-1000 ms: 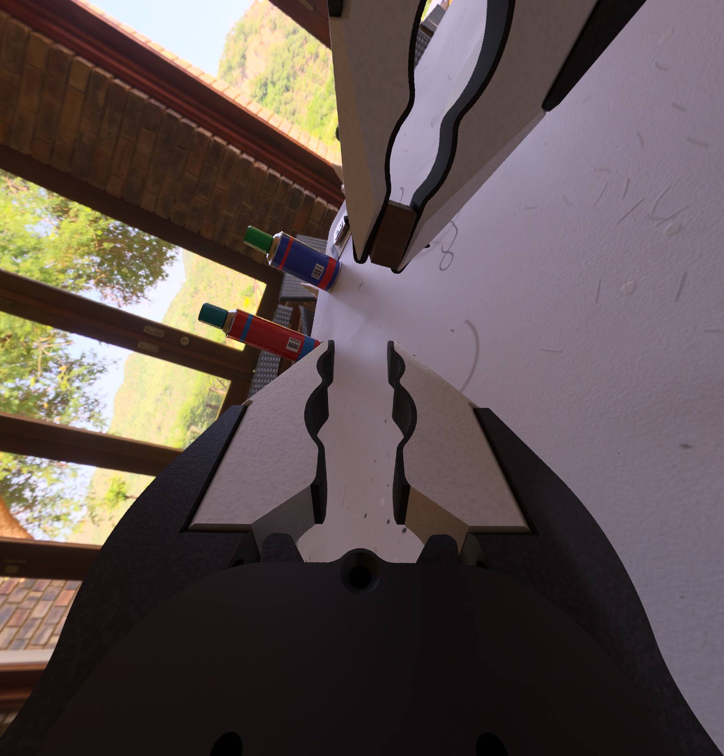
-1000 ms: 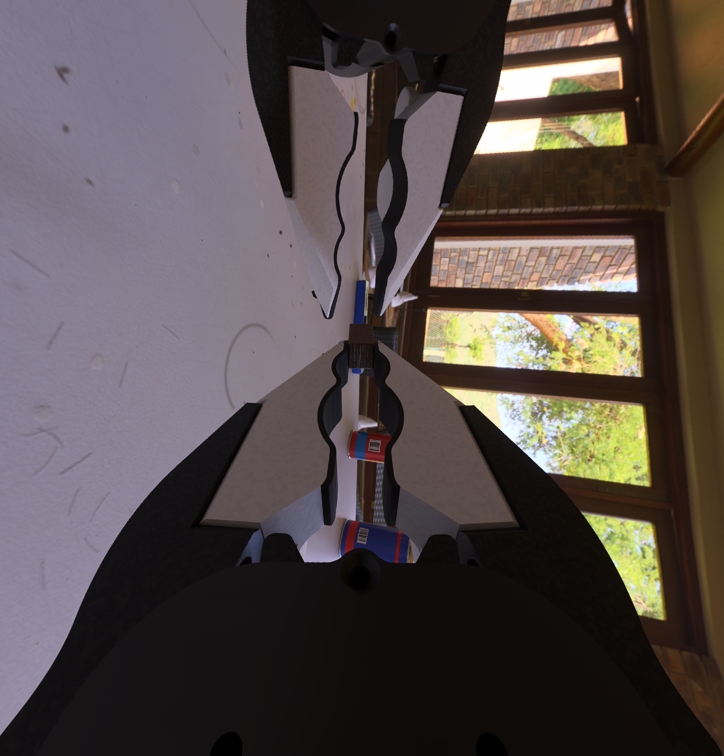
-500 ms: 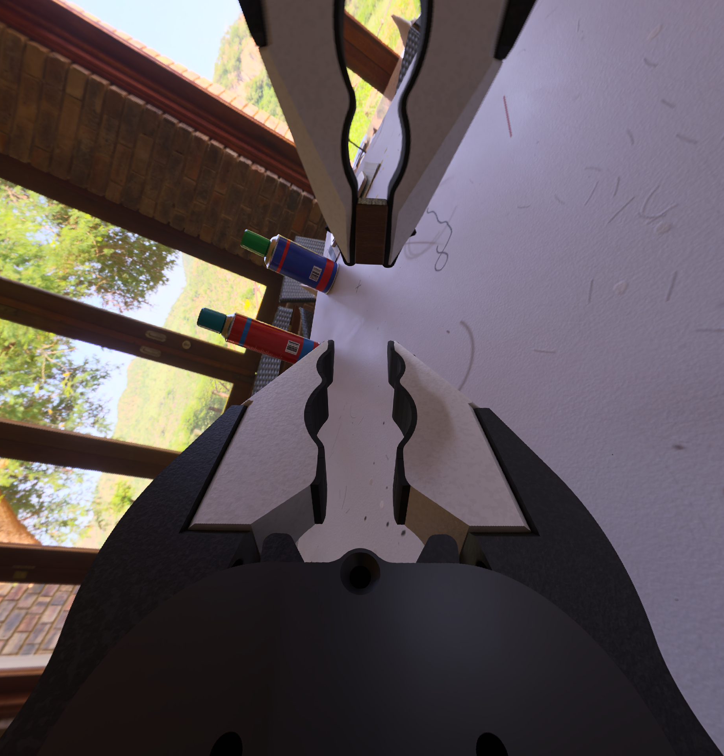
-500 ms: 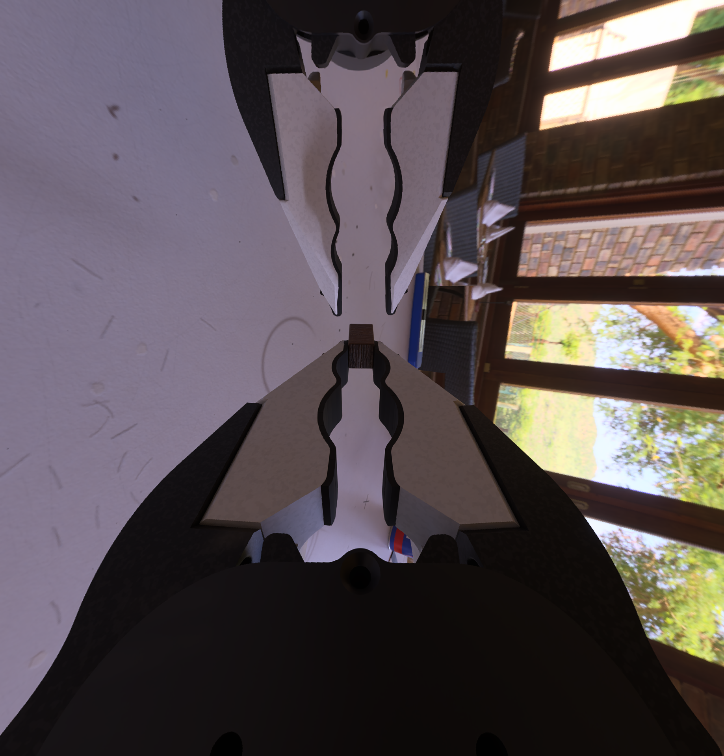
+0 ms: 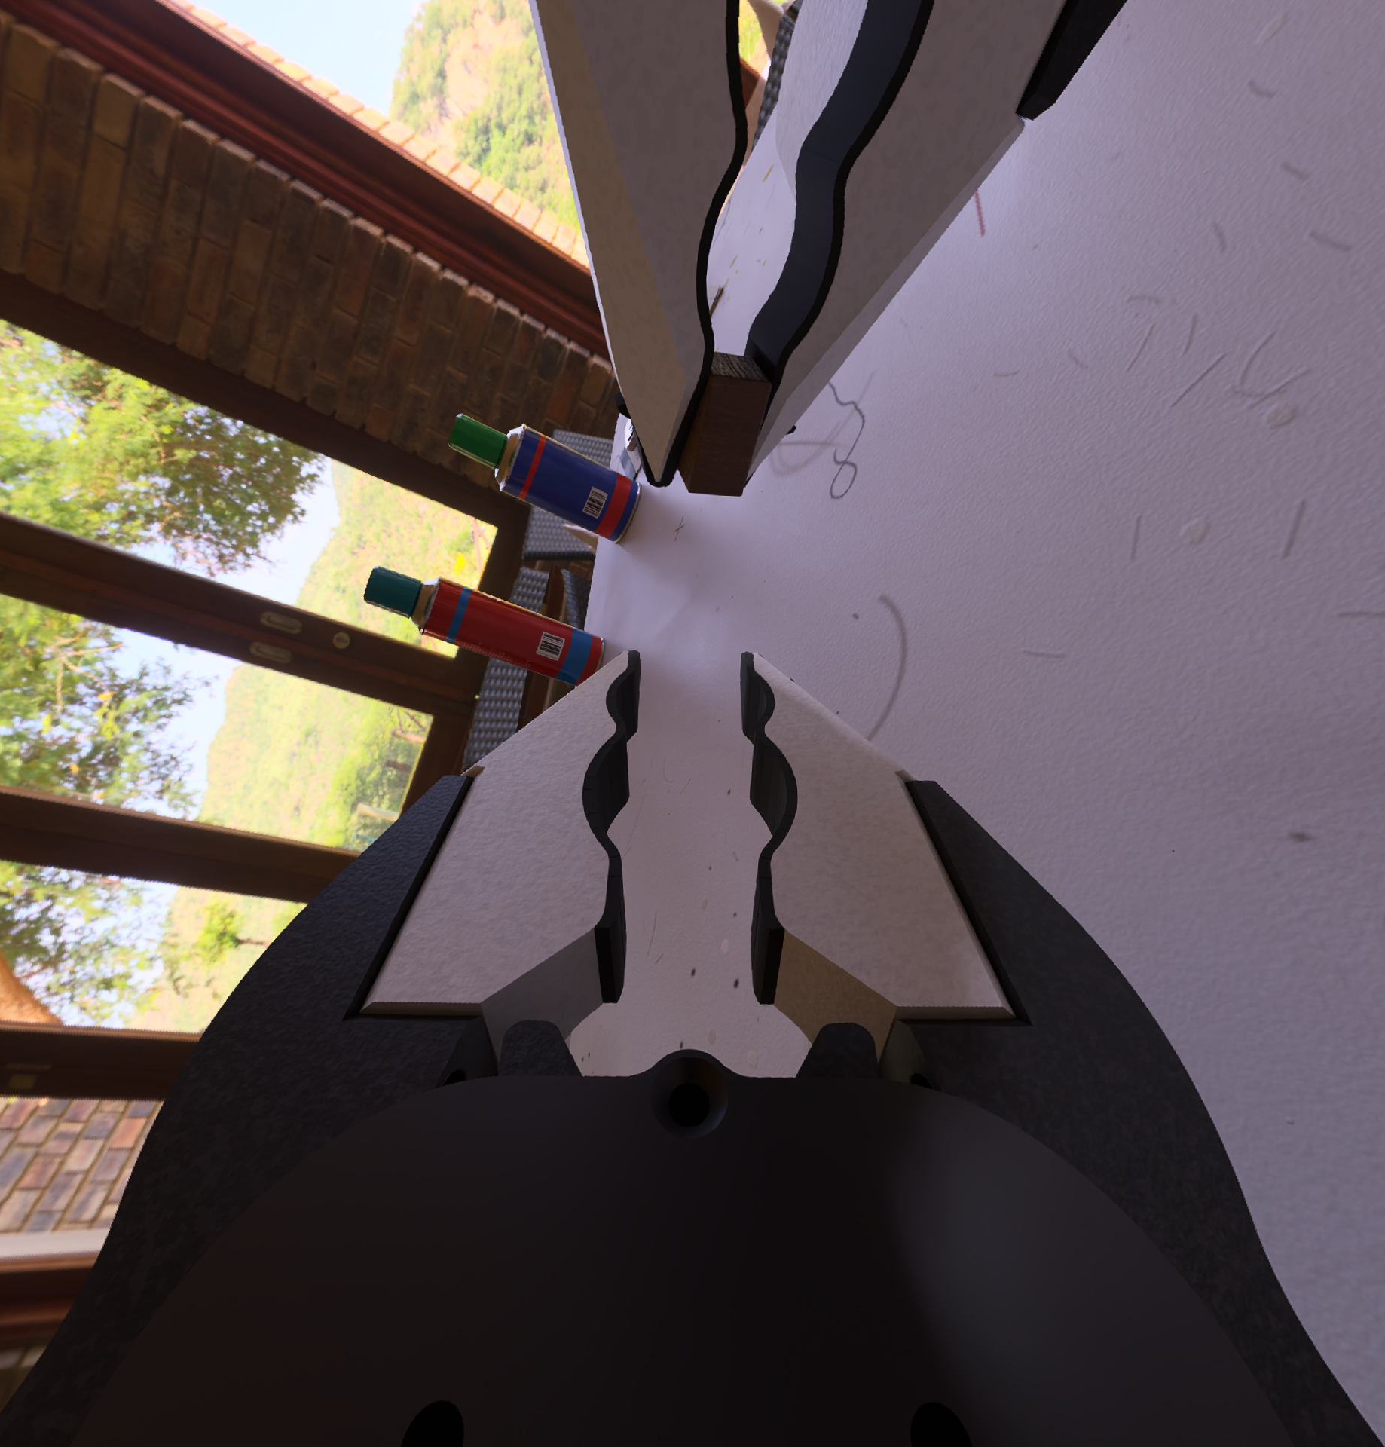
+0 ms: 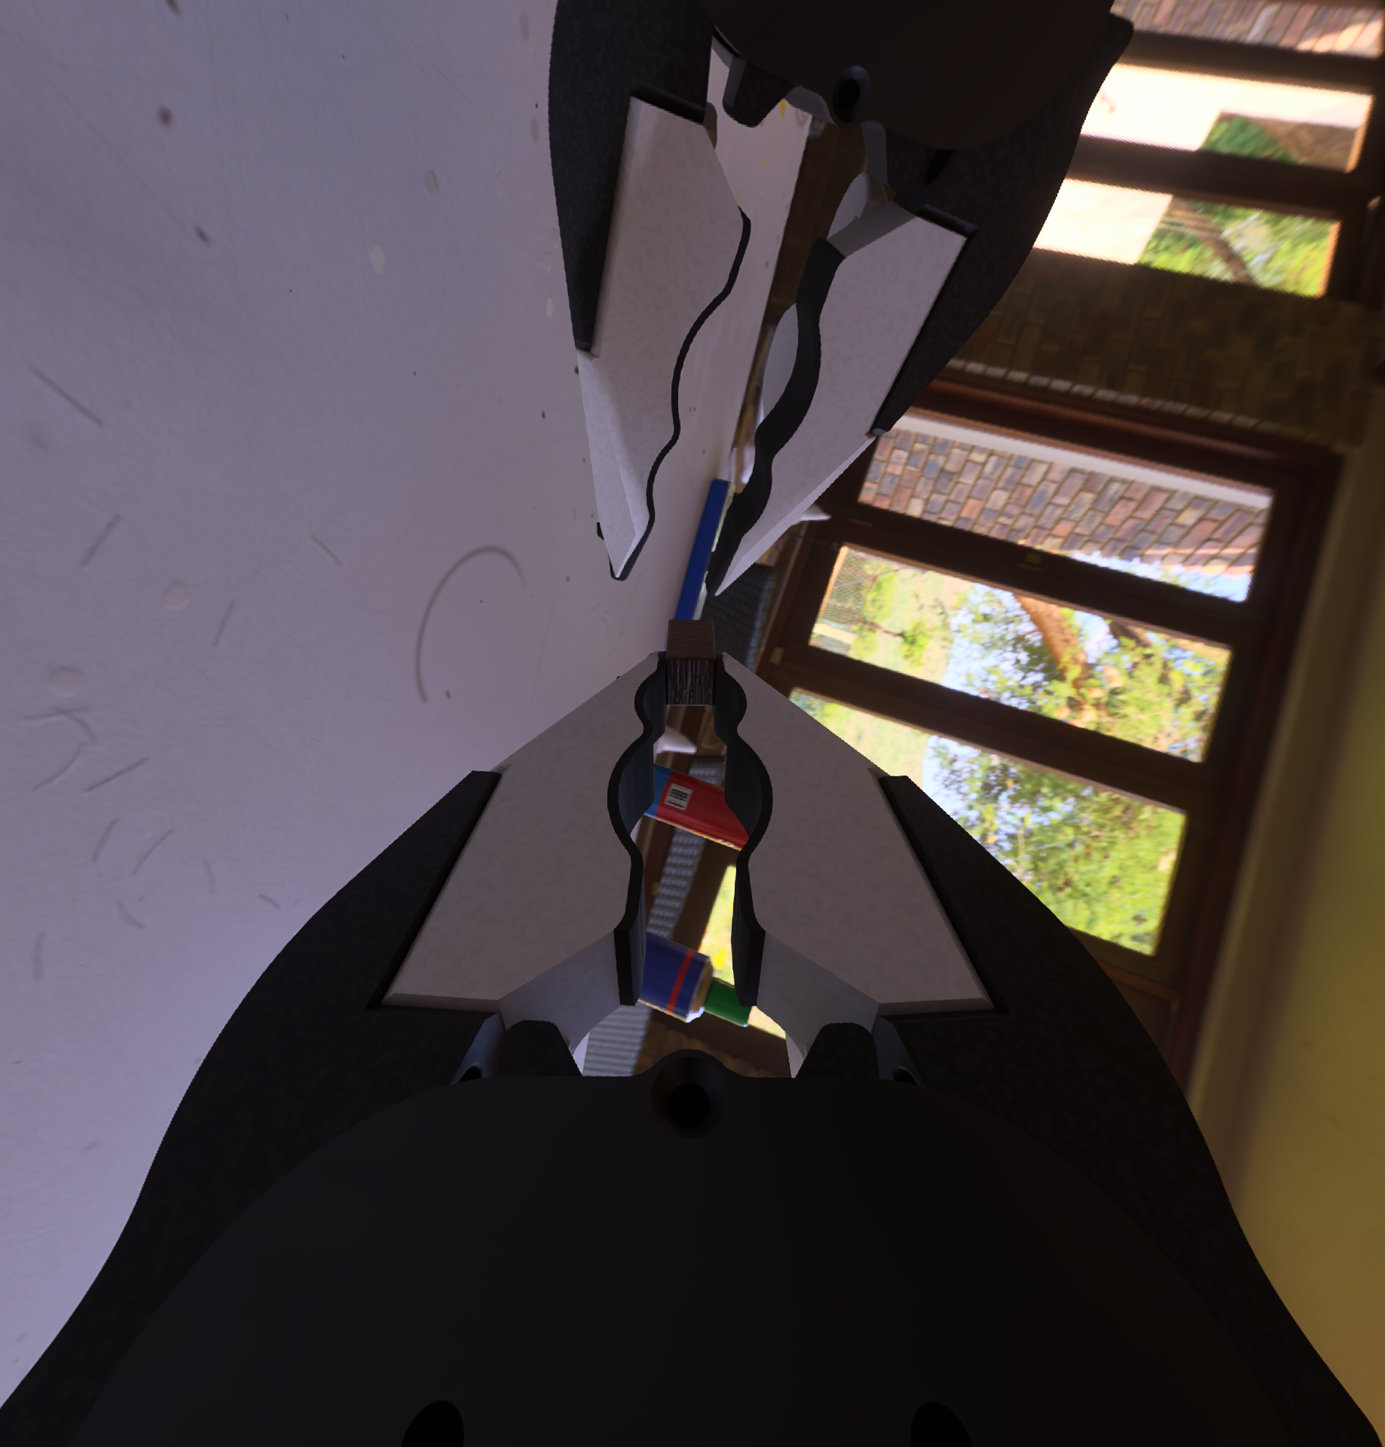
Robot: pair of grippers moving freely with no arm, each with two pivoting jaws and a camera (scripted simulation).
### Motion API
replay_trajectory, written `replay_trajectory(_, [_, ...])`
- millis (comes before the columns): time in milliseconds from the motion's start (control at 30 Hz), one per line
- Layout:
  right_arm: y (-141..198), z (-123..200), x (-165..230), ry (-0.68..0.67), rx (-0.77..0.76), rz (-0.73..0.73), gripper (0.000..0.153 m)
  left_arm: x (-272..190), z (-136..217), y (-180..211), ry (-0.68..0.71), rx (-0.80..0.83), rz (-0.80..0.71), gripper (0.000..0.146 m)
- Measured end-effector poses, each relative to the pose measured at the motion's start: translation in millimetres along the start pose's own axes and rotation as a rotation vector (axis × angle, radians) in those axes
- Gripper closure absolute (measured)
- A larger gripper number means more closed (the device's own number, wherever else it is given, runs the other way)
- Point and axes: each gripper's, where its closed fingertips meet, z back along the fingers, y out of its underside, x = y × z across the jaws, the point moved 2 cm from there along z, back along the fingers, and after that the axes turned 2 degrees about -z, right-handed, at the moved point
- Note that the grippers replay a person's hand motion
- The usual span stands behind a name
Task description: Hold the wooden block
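Observation:
A small dark wooden block [image 6: 690, 673] is pinched between the tips of my right gripper [image 6: 690, 680], which is shut on it above the white table [image 6: 243, 470]. In the left wrist view the same block [image 5: 722, 427] shows between the right gripper's fingers [image 5: 650, 258] at the top. My left gripper [image 5: 689, 665] is open and empty, its tips a short way from the block. In the right wrist view the left gripper [image 6: 666, 571] faces mine from above, open.
A blue spray can [image 5: 558, 478] and a red spray can [image 5: 501, 626] stand at the table's edge to the left; both also show between the right fingers [image 6: 697, 810]. A blue flat object [image 6: 701, 548] lies on the table. Windows and a brick wall are behind.
The right gripper has swung and tilted with the block held in it, so the left gripper now looks slanted from it. The left gripper has stayed open and in place.

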Motion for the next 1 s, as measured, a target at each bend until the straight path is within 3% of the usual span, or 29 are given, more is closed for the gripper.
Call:
replay_trajectory(200, [1,2,3,-0.01,-0.053,0.037,0.142,-6,-1,-2,0.023,-0.002,-0.027,0.12])
replay_trajectory(367, [4,-1,4,-0.115,-0.142,-0.143,0.142,-3,0,-2,0.008,0.0,-0.027,0.12])
replay_trajectory(667, [7,-3,3,-0.172,-0.246,-0.298,0.142,-2,1,-3,0.02,-0.016,0.0,0.12])
replay_trajectory(867, [5,-6,3,-0.1,-0.178,-0.142,0.142,-4,0,-2,0.032,-0.012,0.016,0.12])
replay_trajectory(1000, [6,-9,4,-0.095,-0.124,-0.149,0.142,-5,-2,1,0.034,0.016,0.025,0.12])
